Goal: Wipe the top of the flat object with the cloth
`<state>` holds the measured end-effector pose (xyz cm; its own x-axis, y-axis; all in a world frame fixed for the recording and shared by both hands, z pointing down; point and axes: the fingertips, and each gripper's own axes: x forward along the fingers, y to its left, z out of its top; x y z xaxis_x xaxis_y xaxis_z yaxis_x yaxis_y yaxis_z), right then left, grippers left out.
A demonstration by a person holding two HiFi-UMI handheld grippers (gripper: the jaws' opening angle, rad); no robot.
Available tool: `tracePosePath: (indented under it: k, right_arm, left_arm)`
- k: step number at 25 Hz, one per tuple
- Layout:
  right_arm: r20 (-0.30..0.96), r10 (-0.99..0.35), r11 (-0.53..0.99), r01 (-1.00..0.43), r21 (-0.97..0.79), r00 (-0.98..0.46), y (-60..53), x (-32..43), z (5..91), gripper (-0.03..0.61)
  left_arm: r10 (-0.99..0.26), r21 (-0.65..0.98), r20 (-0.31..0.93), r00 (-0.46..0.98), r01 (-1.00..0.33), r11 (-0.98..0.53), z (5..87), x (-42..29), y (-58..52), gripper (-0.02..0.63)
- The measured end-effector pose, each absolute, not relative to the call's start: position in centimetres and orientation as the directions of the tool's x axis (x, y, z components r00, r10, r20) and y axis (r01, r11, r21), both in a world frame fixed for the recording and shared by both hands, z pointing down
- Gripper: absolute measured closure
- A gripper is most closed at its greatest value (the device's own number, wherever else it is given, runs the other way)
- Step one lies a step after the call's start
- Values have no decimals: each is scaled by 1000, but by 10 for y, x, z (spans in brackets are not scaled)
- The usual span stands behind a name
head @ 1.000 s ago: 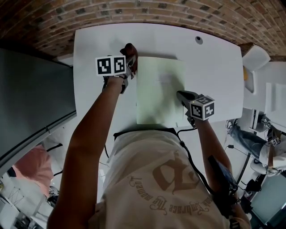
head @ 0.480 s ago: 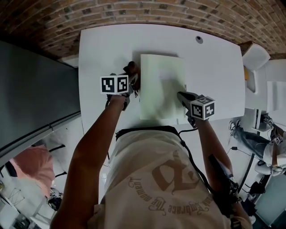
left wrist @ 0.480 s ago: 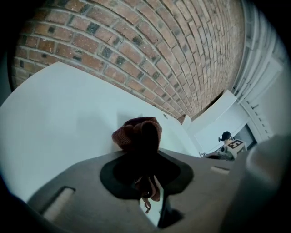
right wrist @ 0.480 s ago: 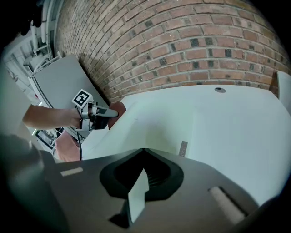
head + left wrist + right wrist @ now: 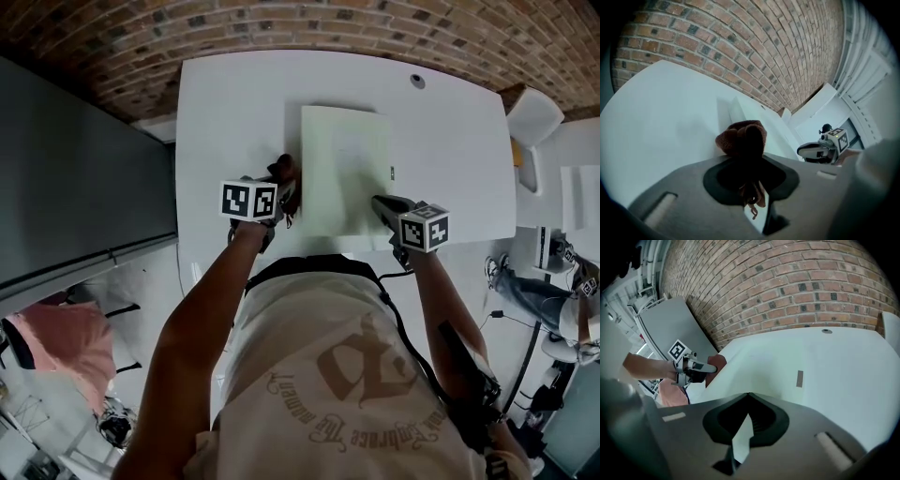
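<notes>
Head view: I am looking down on a white desk with the pale green flat object lying in its middle. My left claw is gripping the dark brown cloth just off the object's left edge, toward its near corner. My marker cube and wrist are covering the contact, so I cannot tell whether cloth and edge are touching. My right claw is sitting at the object's near right edge. My own body is cutting off the desk's near side.

Left gripper view: my claw is clamping tight on the bunched cloth, which is blocking much of the flat object behind it. The desk is spreading away to the left.

Right gripper view: my right claw is standing closed, with only a pale sliver showing between the jaws. I cannot tell whether that is the edge of the flat object being pinched or just surface seen past them. At the far left, my left claw is half hiding the cloth.
</notes>
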<state>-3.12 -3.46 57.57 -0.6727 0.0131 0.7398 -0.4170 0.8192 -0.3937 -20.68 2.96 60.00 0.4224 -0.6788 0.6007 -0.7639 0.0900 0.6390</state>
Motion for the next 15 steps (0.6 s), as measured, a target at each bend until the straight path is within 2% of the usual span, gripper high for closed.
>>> tracePosePath:
  k: [15]
  right_arm:
    - [716,-22,820,-422,-386,-698,-3,-11,556,571]
  left_arm:
    - [-659,639,598,456,-767,49,597,-151,113,539]
